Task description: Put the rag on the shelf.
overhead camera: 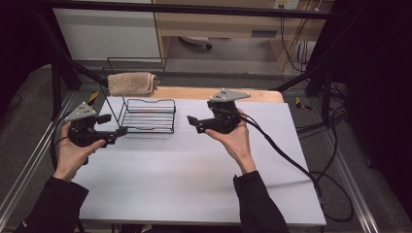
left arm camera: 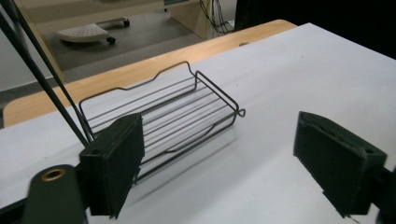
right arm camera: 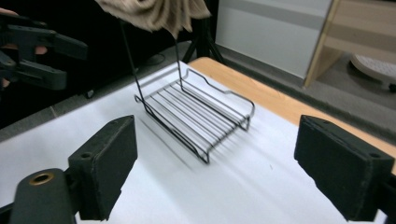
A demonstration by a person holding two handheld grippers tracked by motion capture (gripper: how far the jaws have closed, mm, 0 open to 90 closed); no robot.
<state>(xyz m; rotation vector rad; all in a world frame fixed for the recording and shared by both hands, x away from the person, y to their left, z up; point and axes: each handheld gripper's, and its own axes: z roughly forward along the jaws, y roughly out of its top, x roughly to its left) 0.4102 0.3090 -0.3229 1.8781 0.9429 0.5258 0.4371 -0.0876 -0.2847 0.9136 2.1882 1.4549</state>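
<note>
One wire rack, one towel and two claws sit over the white tabletop. The towel hangs on the rack's tall back frame, and the rack's long axis runs across the tabletop. The left claw and right claw are held level, pointing inward at the rack from either side, both released and holding nothing

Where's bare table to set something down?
White sheet is bare from the wire rack to the near edge, between both forearms, and right of the right gripper. Crowded: far left, around the rack, its towel and the left gripper.
</note>
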